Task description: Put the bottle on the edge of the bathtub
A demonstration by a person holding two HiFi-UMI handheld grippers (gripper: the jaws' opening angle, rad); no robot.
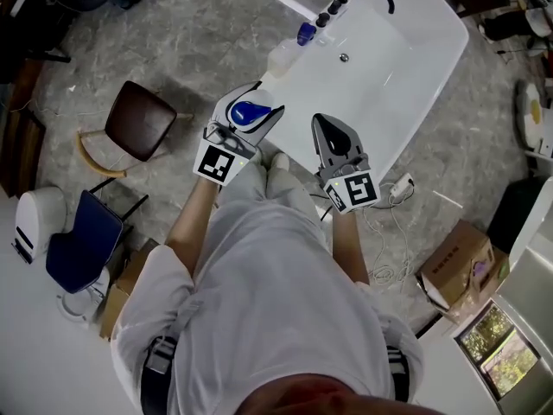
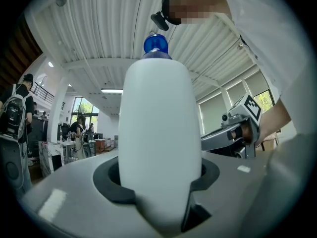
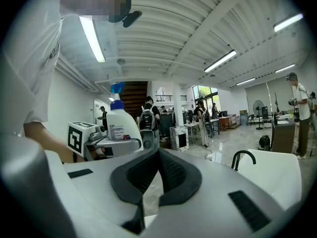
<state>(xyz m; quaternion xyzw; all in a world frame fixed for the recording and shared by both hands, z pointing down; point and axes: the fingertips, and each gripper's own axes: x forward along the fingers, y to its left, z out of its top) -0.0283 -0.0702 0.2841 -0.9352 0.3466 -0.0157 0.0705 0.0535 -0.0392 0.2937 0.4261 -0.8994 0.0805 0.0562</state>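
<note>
The step in hand looks like the carry: the left tool (image 1: 251, 119) has its jaws partway open and clamped on the bottle (image 2: 158, 133), holding it upright in the air just short of the near end of the bathtub (image 1: 380, 76). The right tool (image 3: 159, 175) is empty, its ribbed black pads pressed together.

The next move probably calls for reaching forward, setting the base flat on the narrow rim, then letting go. The left rim already carries other containers (image 1: 282, 56), so a bare stretch is needed.

The bottle is smooth white plastic with rounded shoulders, a blue cap (image 2: 156, 43) and a printed label. The tub is glossy white with rounded corners and a curved black tap (image 3: 243, 157). The floor (image 1: 173, 33) is mottled grey stone.
</note>
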